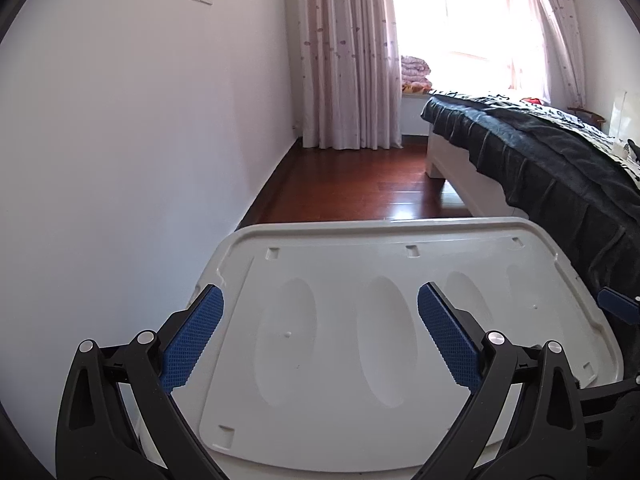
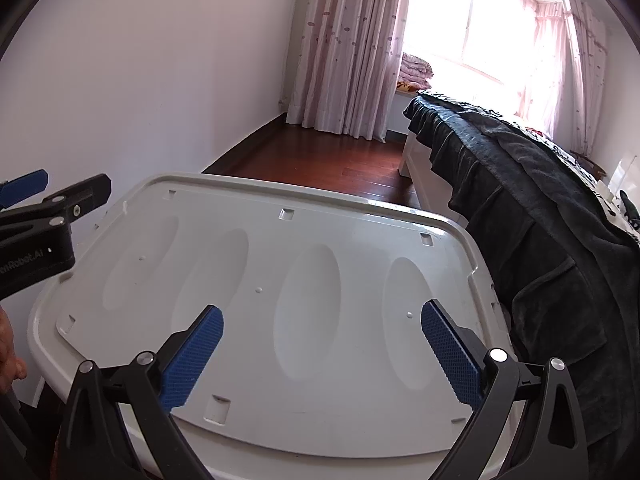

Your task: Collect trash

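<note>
Left wrist view: the left gripper (image 1: pixel 320 320) hovers with jaws wide apart and empty over a white plastic lid (image 1: pixel 400 360) filling the lower frame. No trash is visible, so collecting seems not yet begun; next comes finding some.

Right wrist view: the right gripper (image 2: pixel 322 338), likewise spread and empty, overlooks the same lid (bed (image 2: pixel 520 184) at right, curtains (image 2: pixel 340 40) up top, wooden floor (image 2: pixel 320 156) mid-frame).

Both wrist views over one lid (image 1: pixel 400 320)
</note>
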Available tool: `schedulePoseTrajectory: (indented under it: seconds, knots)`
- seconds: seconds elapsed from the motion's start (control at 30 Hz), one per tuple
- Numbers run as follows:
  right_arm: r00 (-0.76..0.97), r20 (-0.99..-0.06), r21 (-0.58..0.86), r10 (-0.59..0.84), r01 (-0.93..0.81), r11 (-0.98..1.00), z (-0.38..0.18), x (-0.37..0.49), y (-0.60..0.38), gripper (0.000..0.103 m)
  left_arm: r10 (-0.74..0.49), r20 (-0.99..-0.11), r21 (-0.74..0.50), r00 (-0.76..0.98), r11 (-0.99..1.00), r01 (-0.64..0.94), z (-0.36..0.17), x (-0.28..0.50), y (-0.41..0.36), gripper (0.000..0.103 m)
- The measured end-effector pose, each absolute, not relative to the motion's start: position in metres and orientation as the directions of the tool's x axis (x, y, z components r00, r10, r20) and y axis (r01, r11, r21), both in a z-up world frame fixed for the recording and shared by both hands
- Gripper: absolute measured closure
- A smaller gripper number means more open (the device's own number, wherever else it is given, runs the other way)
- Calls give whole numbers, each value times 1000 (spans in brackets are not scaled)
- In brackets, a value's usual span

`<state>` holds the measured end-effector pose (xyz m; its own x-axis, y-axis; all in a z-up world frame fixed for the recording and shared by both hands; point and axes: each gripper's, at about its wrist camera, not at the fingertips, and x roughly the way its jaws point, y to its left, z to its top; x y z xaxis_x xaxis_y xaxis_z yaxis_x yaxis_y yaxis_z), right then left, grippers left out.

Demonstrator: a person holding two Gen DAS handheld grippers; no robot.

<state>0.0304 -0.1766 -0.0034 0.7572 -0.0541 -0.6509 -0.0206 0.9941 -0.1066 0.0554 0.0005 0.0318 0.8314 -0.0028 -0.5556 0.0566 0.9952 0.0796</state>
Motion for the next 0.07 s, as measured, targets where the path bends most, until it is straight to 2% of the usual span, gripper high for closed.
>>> schedulePoseTrajectory:
  seconds: [0.07]
  knots:
    - [759,-649,-107,-55,-19,994,-3,30,-177,5,0,-566,81,824,995,55,30,58,1,8]
